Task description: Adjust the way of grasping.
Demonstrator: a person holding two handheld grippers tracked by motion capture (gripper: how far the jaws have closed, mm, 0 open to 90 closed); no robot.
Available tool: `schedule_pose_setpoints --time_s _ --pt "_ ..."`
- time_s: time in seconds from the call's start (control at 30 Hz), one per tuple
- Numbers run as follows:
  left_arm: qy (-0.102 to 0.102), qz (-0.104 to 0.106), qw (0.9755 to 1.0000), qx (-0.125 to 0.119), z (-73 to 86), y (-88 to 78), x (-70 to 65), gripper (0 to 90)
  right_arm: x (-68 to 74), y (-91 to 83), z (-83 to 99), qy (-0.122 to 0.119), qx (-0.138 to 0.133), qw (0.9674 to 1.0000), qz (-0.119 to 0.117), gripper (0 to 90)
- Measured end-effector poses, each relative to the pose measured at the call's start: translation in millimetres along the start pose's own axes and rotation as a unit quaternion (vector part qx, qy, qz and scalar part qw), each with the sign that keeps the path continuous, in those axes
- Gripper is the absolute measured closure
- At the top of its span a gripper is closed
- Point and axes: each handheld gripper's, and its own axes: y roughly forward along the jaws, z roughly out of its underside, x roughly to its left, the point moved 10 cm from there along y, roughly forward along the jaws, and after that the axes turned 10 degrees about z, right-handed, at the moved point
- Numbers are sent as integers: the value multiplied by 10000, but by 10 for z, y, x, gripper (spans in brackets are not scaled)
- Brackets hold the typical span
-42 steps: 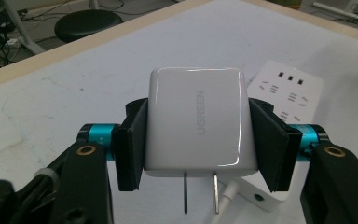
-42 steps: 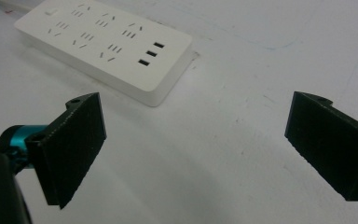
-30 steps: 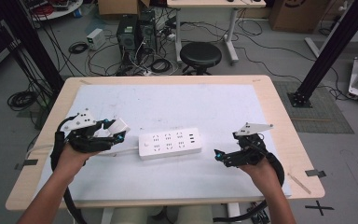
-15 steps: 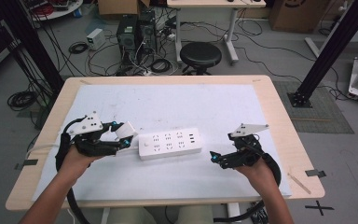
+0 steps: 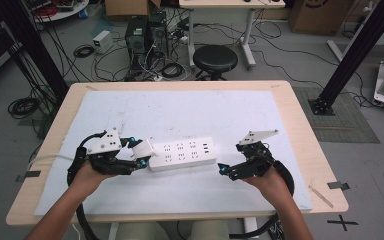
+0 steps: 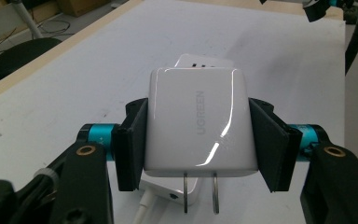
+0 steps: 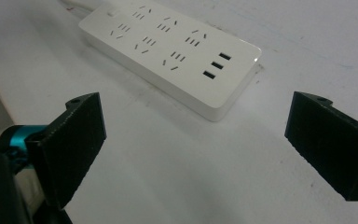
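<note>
White matte table cover [image 5: 190, 107], left gripper [image 6: 198, 140] fingers pinching glossy square charger [image 6: 198, 126] — right gripper [image 7: 196, 135] fingers spread

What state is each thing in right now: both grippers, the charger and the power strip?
Left gripper: shut on the white charger, at the strip's left end.
White charger: clamped between the jaws, two prongs bare, not plugged in.
Power strip: flat on the white mat, every socket and USB port empty.
Right gripper: open, holding nothing, jaws pointing at the strip's right end, apart from it.

Left gripper [image 5: 139, 154] fingers clamped; right gripper [image 5: 223, 170] fingers apart.
</note>
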Motion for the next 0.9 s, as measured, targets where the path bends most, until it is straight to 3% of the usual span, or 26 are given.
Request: schedule_pose_setpoints --time_s 0.17,0.2,0.3,0.47,0.53,0.6,0.83,0.9 --pt "162 119 9998 43 3 70 -48 425 77 22 -43 133 87 9995 -280 50" --pt "175 144 9997 32 0 84 -61 426 118 19 -74 172 108 9989 -423 50" --pt "314 250 9991 104 -2 130 -109 425 152 15 -111 214 128 9985 -491 51" --pt "585 336 9971 343 14 215 -148 426 266 25 -184 315 173 9958 -844 50" --pt "626 392 9966 361 15 247 -166 425 340 30 -237 387 168 9931 -1098 51" --pt "687 425 9960 382 10 266 -183 425 376 38 -261 447 215 9915 -1205 51" --pt "830 522 9945 368 -7 337 -234 425 428 136 -303 468 307 9896 -1323 52" --pt "879 550 9940 362 -12 358 -251 425 447 156 -307 579 386 9876 -1408 52"
